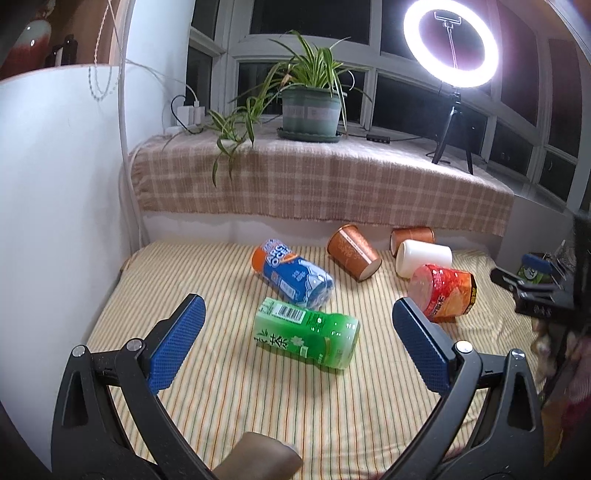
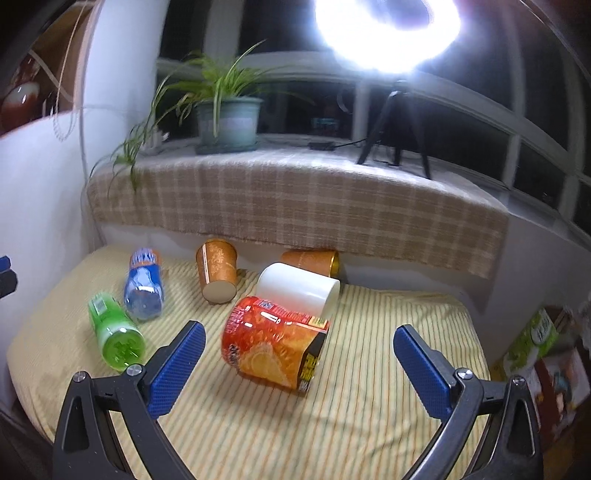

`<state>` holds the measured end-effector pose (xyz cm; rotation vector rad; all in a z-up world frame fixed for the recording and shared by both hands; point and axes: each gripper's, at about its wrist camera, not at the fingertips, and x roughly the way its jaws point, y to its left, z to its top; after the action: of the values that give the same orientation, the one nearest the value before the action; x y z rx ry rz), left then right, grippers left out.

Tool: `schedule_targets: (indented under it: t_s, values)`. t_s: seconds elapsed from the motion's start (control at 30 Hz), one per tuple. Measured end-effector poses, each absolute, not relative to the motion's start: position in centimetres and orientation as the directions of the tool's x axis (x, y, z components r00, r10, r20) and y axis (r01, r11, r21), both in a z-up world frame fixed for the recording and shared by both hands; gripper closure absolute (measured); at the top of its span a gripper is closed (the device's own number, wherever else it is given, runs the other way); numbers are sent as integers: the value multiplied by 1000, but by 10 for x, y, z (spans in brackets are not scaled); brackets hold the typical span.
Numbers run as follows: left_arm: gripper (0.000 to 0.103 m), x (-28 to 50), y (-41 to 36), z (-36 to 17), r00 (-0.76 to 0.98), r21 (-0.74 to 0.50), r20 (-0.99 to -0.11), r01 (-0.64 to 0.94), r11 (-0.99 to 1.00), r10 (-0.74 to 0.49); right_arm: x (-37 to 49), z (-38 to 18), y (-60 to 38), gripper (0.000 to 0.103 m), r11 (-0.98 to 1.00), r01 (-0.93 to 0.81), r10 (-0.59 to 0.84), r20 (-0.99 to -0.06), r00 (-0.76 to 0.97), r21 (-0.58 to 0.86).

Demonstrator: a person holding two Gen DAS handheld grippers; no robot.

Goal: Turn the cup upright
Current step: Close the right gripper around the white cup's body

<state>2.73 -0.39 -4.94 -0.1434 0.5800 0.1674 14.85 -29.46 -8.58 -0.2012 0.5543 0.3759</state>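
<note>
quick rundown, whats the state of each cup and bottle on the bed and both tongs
green bottle: on its side
blue bottle: on its side
red cup: on its side
white cup: on its side, touching the red cup
near brown cup: tipped over, base toward the camera
far brown cup: on its side behind the white cup
left tongs: open, empty
right tongs: open, empty

A ring light [image 1: 451, 43] on the windowsill supplies most of the light; from the left wrist it reads as a crisp bright circle, from the right wrist [image 2: 388, 29] it blows out into a white glare. The windows behind are dark, and the striped cloth [image 1: 258, 387] is evenly lit with soft shadows. Both fisheye views bend straight lines at the edges, and the right wrist view is slightly blurred.
</note>
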Motion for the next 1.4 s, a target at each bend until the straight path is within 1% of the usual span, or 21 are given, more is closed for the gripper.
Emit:
schedule_targets:
  t_s: [0.13,0.27,0.43,0.47,0.63,0.77,0.97,1.23,1.33,1.4]
  values:
    - [0,27,-1,-59,806,-74,-578,-209,975,129,182,-89,-289,5,866,-492,341,-612,714,-91]
    - [0,26,2,-69,789,-64,-602,-202,977,124,217,-96,-279,15,816,-569,354,-690,631,-100]
    - [0,23,4,-77,769,-53,-626,-213,976,134,258,-102,-255,19,721,-679,343,-780,523,-138]
    - [0,23,5,-79,766,-54,-628,-218,975,136,263,-103,-254,21,713,-687,338,-790,512,-141]
    - [0,23,9,-83,755,-52,-639,-232,971,146,297,-115,-230,22,620,-772,306,-863,403,-140]
    - [0,25,10,-86,747,-52,-648,-237,970,148,315,-130,-216,24,576,-798,239,-897,372,-178]
    - [0,30,13,-90,739,-55,-656,-249,967,153,337,-152,-209,25,545,-822,176,-937,302,-163]
    - [0,40,18,-94,730,-57,-666,-254,965,153,347,-161,-202,21,516,-844,162,-951,262,-145]
    - [0,40,18,-95,731,-55,-664,-257,965,157,352,-166,-196,22,512,-851,166,-958,234,-119]
    - [0,40,19,-95,731,-55,-663,-262,964,161,352,-166,-194,24,502,-858,177,-959,221,-105]
